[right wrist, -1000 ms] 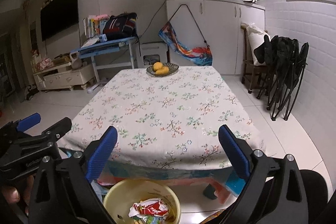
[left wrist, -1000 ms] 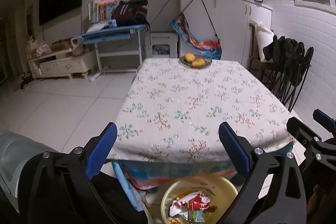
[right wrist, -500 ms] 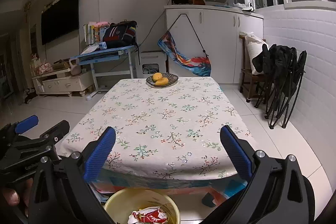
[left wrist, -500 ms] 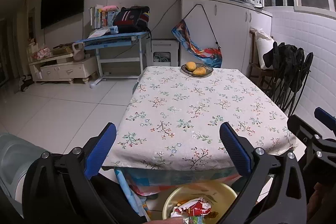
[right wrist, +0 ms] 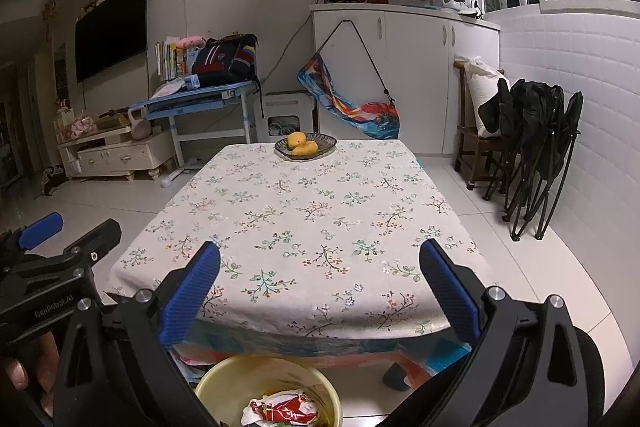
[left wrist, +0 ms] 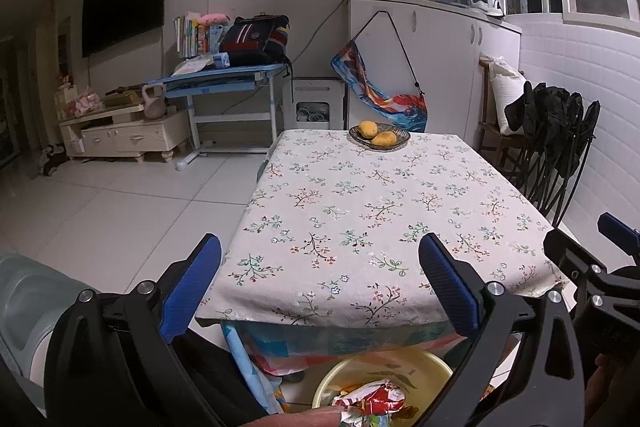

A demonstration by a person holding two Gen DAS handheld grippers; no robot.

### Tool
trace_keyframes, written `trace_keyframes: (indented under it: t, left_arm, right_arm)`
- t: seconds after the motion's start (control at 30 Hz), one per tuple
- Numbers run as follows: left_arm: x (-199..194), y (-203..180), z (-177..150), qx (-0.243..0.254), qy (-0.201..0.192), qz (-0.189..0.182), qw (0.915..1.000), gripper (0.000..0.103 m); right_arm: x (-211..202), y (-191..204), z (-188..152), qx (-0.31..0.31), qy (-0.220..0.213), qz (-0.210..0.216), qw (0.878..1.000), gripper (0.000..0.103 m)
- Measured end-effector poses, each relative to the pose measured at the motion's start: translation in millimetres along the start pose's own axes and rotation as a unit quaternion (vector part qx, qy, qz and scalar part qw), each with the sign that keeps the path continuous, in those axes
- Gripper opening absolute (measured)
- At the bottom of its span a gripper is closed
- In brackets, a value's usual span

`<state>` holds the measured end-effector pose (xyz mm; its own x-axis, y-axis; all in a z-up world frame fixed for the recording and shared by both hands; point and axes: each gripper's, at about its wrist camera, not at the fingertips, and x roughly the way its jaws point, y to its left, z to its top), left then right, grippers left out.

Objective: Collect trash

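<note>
A yellow basin (left wrist: pixel 400 367) (right wrist: pixel 256 371) sits on the floor below the near table edge, holding crumpled red and white wrappers (left wrist: pixel 372 397) (right wrist: pixel 284 409). My left gripper (left wrist: pixel 320 287) is open, held above the basin with nothing between its blue pads. My right gripper (right wrist: pixel 320 287) is open too and empty, beside the left one. Each gripper shows at the edge of the other's view. The flowered tablecloth (left wrist: pixel 368 219) (right wrist: pixel 304 227) carries no trash that I can see.
A dish of mangoes (left wrist: pixel 379 137) (right wrist: pixel 305 145) stands at the table's far end. Folded black chairs (right wrist: pixel 536 155) lean against the right wall. A blue desk (left wrist: pixel 224 83) and a low cabinet (left wrist: pixel 120 137) stand at the back left. A fingertip (left wrist: pixel 304 419) shows at the bottom edge.
Both grippers have risen and tilted up, so the basin has slid lower in both views and more of the room shows. Both stay open.
</note>
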<state>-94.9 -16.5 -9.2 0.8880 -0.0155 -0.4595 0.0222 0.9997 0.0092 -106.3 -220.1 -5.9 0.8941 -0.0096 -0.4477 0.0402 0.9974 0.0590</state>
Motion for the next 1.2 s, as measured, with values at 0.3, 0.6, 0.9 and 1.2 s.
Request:
trace_keyframes:
  t: [0.3,0.6,0.9,1.2]
  left_arm:
    - [-1.4,1.8,1.9,-0.002,-0.003,0.005,1.0,0.096]
    - [-1.4,2.9,1.7,0.0,-0.003,0.005,1.0,0.096]
    - [-1.2,2.7,1.2,-0.001,-0.003,0.006,1.0,0.096]
    - [9.2,7.9,-7.6,-0.018,0.02,-0.02,0.9995,0.096]
  right_arm:
    - [0.3,-1.2,-1.2,-0.001,0.001,-0.002,1.0,0.096]
    - [1.0,-2.1,-4.4,-0.001,0.004,-0.003,1.0,0.096]
    - [1.4,-2.2,-4.0,-0.001,0.004,-0.003,1.0,0.096]
    - [1.2,-3.6,-10.7,-0.003,0.009,-0.003,1.0,0.096]
